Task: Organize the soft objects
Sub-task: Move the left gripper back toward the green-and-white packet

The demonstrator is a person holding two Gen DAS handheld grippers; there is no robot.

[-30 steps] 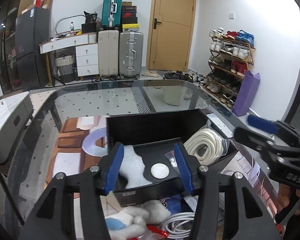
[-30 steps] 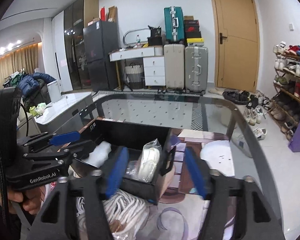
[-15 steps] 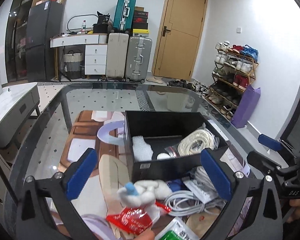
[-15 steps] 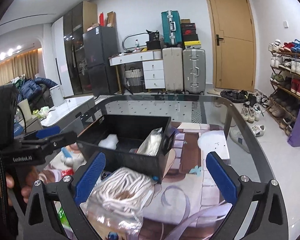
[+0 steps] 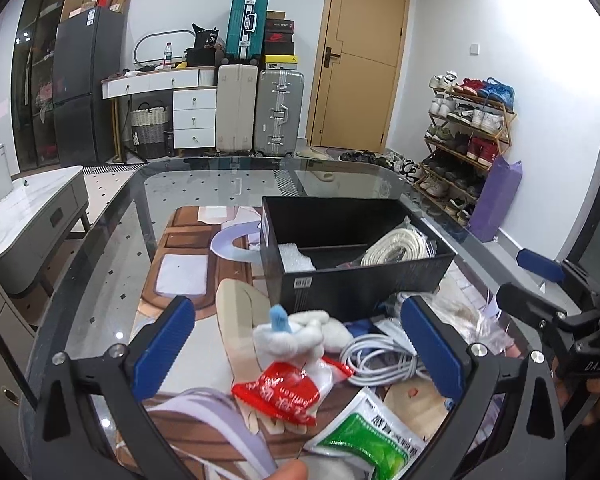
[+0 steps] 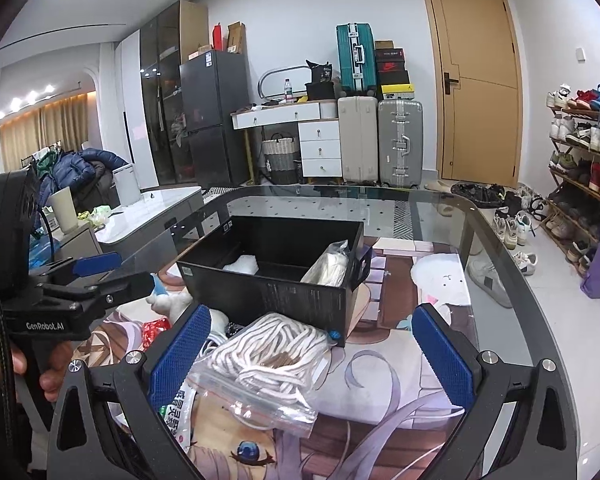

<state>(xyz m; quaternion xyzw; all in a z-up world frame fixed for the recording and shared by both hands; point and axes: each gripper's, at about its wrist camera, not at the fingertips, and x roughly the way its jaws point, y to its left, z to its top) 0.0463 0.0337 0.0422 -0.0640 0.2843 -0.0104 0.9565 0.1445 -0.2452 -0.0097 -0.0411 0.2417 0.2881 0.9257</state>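
Note:
A black open box (image 5: 364,286) stands on the glass table and holds a bagged coil of white rope (image 5: 396,245) and a piece of white foam (image 5: 296,258). In front of it lie a white plush toy with a blue tip (image 5: 300,330), a red packet (image 5: 284,392), a green packet (image 5: 364,440) and a white cable (image 5: 380,356). My left gripper (image 5: 296,308) hangs open above this pile, touching nothing. My right gripper (image 6: 311,311) is open over a second zip bag of white rope (image 6: 276,360), its pads well clear of the bag.
A printed mat (image 6: 396,392) covers the near part of the glass table (image 5: 112,248), whose rounded far edge lies behind the box. Suitcases (image 5: 260,112), a desk and a shoe rack (image 5: 468,128) stand across the room. A low white cabinet (image 5: 28,216) is on the left.
Both grippers pulled back from the box toward the near side of the table. Their jaws went from narrow to wide open, and the pile in front of the box came into view.

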